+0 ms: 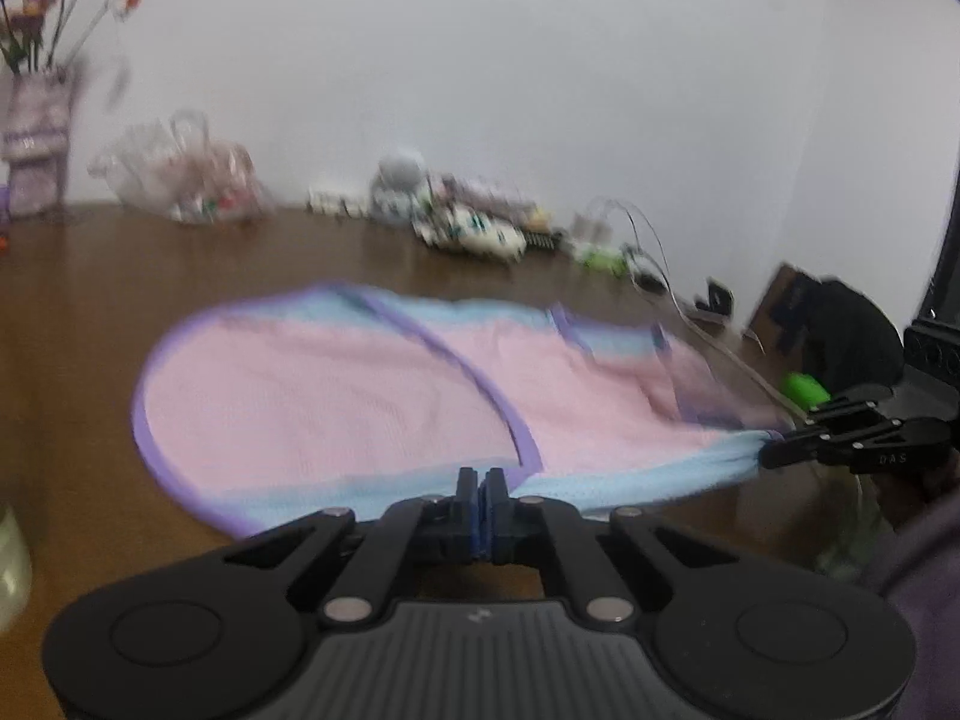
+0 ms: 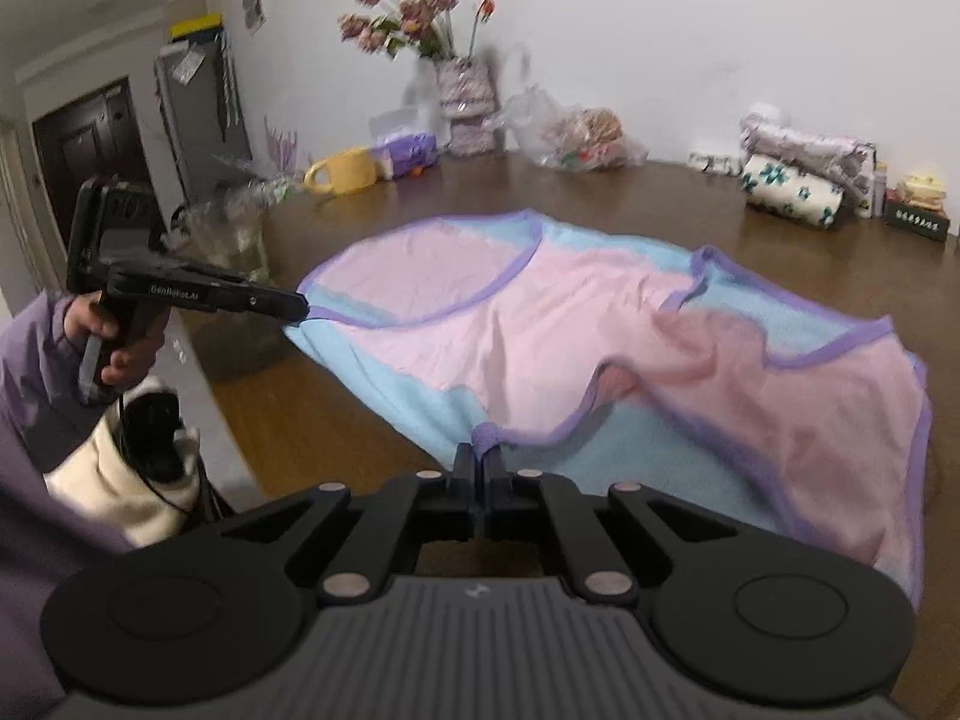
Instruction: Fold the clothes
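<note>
Pink-and-blue garment (image 2: 540,324) with purple trim lies spread, rumpled.

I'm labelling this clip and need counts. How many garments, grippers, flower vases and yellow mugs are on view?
Garments: 1, the pink and blue garment
Grippers: 2, left gripper and right gripper, both pinching its near edge
Flower vases: 1, flower vase
Yellow mugs: 1, yellow mug
Total: 5

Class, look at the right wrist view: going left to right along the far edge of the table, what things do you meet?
Yellow mug → vase of flowers → clear plastic bag → white roll with teal flowers → dark box.
</note>
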`<state>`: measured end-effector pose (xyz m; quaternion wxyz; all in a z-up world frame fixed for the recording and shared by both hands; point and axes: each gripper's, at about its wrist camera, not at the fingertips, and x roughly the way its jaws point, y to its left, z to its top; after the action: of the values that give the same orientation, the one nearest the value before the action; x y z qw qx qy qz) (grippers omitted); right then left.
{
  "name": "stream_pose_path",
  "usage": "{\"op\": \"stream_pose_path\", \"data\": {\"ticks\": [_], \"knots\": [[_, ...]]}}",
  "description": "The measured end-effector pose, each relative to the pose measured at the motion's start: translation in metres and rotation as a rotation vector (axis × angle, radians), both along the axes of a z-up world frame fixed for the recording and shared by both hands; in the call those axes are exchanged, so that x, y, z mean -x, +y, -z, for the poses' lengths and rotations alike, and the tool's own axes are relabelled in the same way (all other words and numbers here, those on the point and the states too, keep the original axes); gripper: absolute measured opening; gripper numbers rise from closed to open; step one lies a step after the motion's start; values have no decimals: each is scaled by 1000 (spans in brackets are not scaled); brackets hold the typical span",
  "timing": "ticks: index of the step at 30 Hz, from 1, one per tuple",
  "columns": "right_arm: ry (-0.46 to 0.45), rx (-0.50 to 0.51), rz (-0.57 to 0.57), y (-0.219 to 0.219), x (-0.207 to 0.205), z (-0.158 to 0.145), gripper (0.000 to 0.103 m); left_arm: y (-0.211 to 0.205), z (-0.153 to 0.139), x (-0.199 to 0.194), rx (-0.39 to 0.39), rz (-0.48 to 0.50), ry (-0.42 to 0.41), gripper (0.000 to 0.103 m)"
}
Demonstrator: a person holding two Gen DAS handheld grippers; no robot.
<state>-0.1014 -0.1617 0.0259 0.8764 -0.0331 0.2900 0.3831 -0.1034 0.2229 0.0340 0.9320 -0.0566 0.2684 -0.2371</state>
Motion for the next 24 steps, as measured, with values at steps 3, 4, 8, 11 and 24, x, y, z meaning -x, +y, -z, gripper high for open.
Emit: {"op": "stream_pose_path", "data": {"ticks": [3,4,8,11,24], "knots": [[-27,-6,74,2,-33,-12,2,-10,-15,-36,-57,-29,-29,1],[-27,1,118,4,-49,-13,2,-14,-20,-50,-85,-39,-35,1],[14,43,257,21,-111,-10,4,-37,-27,-107,-197,-92,8,4],[3,109,388,25,-134,-6,18,-37,-26,-113,-197,-121,47,20],[17,125,321,-6,-58,-1,60,-39,18,-87,-156,-17,159,43]]}}
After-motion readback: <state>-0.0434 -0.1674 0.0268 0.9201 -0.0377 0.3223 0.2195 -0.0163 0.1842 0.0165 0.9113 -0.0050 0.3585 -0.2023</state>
